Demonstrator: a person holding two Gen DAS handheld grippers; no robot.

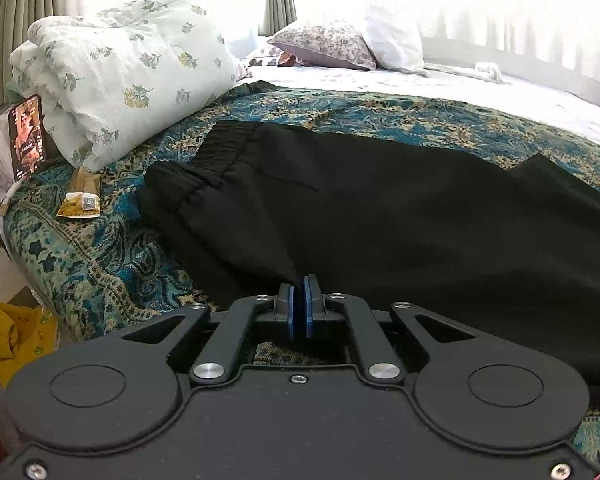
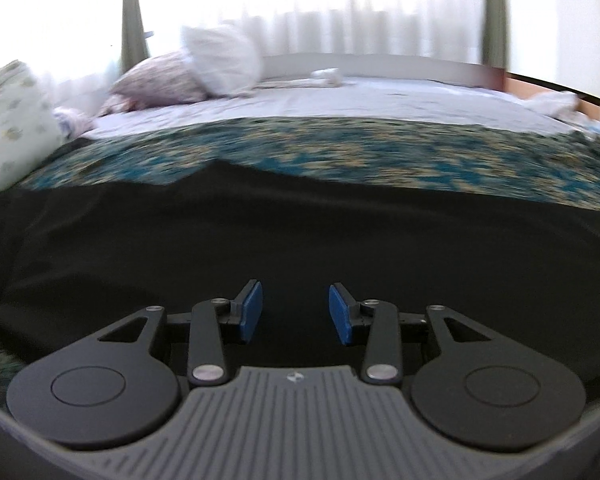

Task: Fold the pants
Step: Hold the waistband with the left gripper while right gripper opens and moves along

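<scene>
Black pants (image 1: 380, 208) lie spread on a teal patterned bedspread (image 1: 100, 256), the ribbed waistband (image 1: 204, 168) toward the left. My left gripper (image 1: 300, 284) is shut, its blue pads pinching the near edge of the pants, where a fold of cloth rises to the pads. In the right wrist view the pants (image 2: 300, 240) fill the middle. My right gripper (image 2: 296, 300) is open just above the black cloth, with nothing between its blue pads (image 2: 252, 312).
A folded floral quilt (image 1: 120, 76) sits at left, with a phone (image 1: 26, 136) leaning beside it and a yellow packet (image 1: 80, 204) on the bedspread. Pillows (image 1: 340, 44) lie at the back on a white sheet (image 1: 460, 92). The bed's left edge drops to the floor with a yellow cloth (image 1: 16, 340).
</scene>
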